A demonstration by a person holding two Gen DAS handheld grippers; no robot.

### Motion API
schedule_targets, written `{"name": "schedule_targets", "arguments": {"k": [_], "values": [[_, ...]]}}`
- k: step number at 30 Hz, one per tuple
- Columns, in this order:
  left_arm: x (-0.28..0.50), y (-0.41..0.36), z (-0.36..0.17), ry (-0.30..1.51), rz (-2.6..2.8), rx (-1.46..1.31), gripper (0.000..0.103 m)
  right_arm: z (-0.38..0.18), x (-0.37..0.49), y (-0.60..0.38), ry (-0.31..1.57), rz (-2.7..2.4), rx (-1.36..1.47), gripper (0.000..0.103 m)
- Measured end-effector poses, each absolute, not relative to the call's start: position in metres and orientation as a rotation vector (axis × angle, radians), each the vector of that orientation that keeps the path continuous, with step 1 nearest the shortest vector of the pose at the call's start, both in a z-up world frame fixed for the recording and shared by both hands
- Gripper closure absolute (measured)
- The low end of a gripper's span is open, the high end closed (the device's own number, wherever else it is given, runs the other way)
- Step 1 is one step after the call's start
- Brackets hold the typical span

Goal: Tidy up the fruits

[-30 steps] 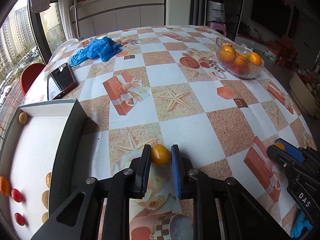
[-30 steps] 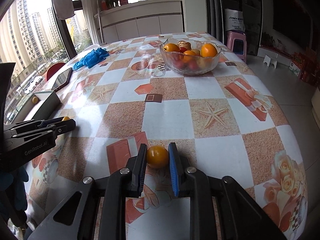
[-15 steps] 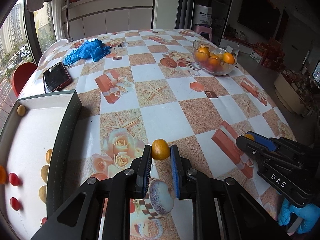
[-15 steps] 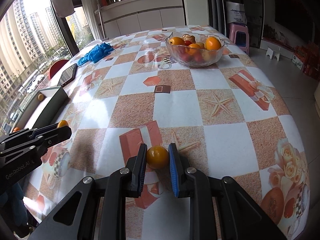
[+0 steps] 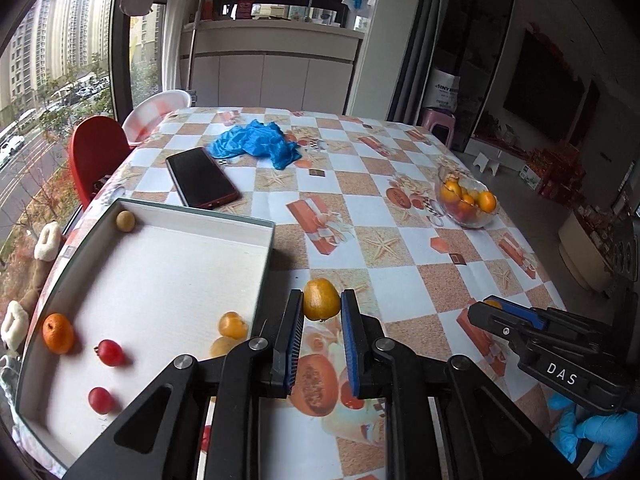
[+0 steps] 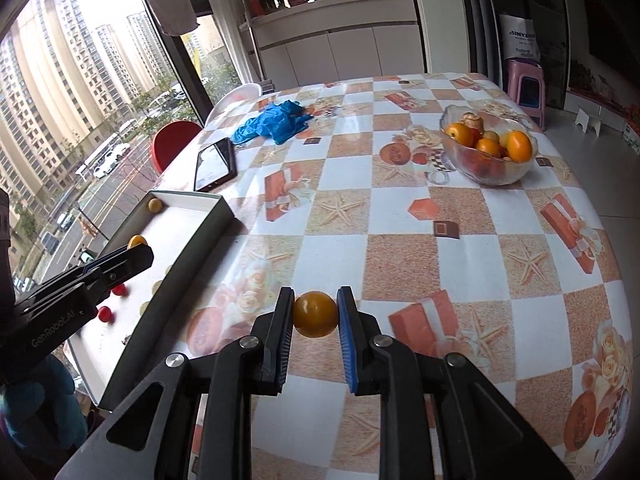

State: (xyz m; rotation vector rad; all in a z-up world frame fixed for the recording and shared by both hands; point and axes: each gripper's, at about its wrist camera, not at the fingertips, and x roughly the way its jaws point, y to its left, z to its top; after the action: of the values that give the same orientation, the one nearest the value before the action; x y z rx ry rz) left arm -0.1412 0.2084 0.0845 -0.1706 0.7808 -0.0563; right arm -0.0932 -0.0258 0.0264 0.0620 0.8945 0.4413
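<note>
Left gripper [image 5: 321, 312] clamped on a small orange fruit [image 5: 321, 299] just right of the tray's [image 5: 268, 258] right wall, right gripper [image 6: 315, 314] pinching a round yellow-orange fruit [image 6: 315, 313] above the table's [image 6: 400, 216] near edge.

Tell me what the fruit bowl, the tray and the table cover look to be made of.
Fruit bowl: clear glass, or possibly clear plastic; the fruit shows through its glossy, wavy-rimmed wall.
Tray: looks like cardboard, a box lid perhaps; matte white inside with faint ribbing, thin dark green-grey walls.
Table cover: probably wipeable plastic or oilcloth; printed checks lie smooth with a slight sheen near the window.
</note>
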Motion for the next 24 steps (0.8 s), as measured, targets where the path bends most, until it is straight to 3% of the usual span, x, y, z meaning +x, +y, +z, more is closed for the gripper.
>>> {"name": "schedule_targets", "arguments": {"k": [12,24], "values": [[-0.161,0.299,0.059,0.810,0.162,-0.225,0.083,0.032,-0.098,0.099,0.941,0.644,-0.067,0.079],[-0.164,0.328,0.034,0.868,0.202,-0.261,0.083,0.016,-0.094,0.159,1.003,0.701,-0.139,0.080]]}}
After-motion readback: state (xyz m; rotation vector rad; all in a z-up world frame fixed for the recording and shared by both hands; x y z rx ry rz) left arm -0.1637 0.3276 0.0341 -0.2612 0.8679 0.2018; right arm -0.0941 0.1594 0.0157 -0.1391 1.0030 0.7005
